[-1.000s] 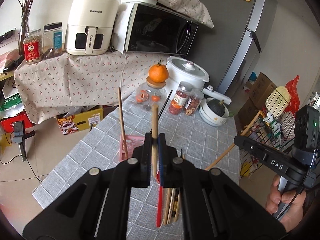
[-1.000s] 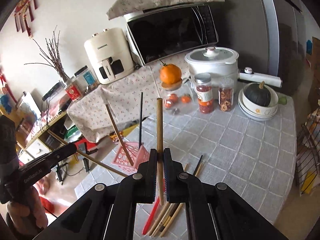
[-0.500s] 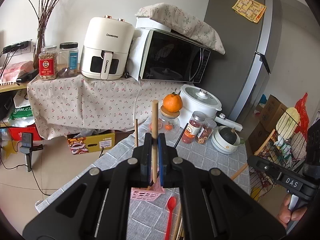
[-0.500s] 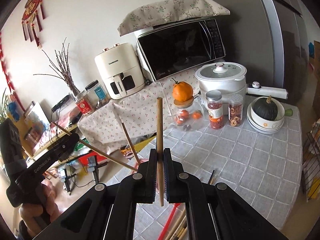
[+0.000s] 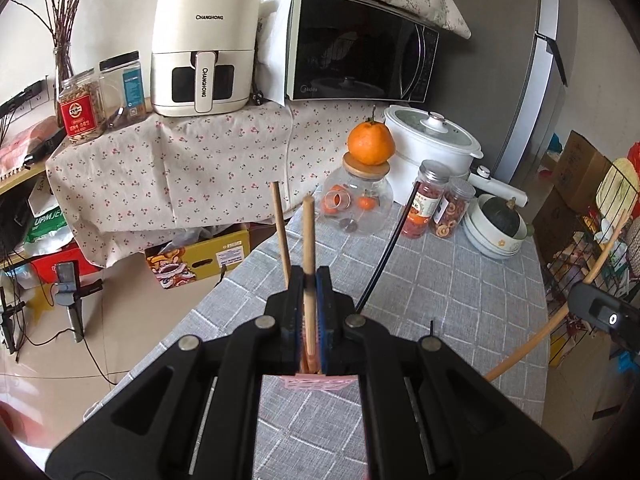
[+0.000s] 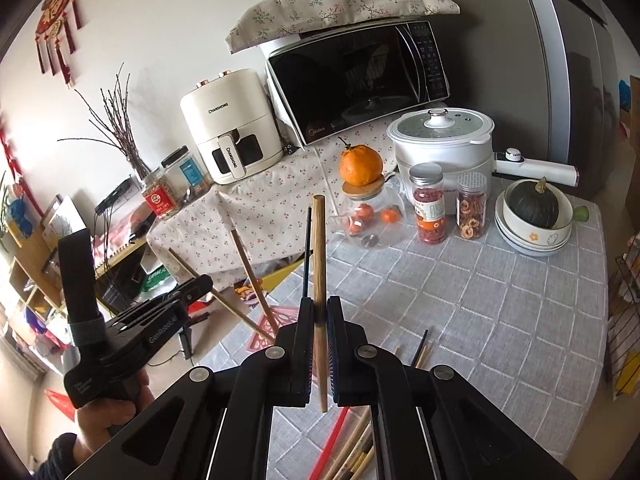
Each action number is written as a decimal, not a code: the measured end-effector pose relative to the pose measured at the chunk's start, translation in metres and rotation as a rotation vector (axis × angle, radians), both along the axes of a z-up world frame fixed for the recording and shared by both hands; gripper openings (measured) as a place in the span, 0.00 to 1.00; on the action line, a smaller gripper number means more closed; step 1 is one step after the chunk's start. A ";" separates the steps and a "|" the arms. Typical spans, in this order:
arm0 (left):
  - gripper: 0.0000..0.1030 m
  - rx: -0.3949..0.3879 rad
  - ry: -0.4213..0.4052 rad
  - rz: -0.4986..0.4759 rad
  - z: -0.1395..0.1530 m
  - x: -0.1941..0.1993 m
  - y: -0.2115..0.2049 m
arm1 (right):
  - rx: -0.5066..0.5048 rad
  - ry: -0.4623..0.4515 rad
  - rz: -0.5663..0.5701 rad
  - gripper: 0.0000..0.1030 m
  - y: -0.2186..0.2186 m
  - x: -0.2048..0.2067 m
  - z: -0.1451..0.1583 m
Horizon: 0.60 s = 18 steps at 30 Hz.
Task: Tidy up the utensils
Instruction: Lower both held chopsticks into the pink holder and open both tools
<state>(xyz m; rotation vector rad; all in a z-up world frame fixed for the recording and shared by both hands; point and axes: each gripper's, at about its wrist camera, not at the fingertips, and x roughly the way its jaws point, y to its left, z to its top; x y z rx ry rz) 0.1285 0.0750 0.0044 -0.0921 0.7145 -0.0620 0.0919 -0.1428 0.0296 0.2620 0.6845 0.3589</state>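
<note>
Wooden chopstick (image 5: 308, 248): clamped upright in left gripper (image 5: 307, 320) above pink basket (image 5: 320, 381); right gripper (image 6: 319, 344) clamps another chopstick (image 6: 319, 280); loose utensils (image 6: 352, 452) on table (image 6: 500, 320).

Both black two-finger grippers, left gripper (image 5: 307, 312) and right gripper (image 6: 319, 340), point downward, jaws clamped tight, a hand (image 6: 106, 416) gripping the left handle.

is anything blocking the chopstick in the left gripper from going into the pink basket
Nothing visible. The left gripper holds its wooden chopstick right over the pink basket. A wooden chopstick and a black one already lean in the basket, to either side.
</note>
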 end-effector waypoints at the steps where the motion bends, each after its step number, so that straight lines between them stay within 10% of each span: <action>1: 0.07 0.005 0.005 -0.002 -0.001 0.002 -0.001 | 0.000 0.002 0.000 0.06 0.000 0.001 -0.001; 12: 0.07 -0.022 -0.012 -0.023 -0.009 0.017 -0.008 | -0.010 0.026 0.003 0.06 0.000 0.007 -0.008; 18: 0.28 -0.078 -0.014 -0.006 -0.007 0.018 -0.003 | -0.010 0.021 0.006 0.06 0.002 0.009 -0.009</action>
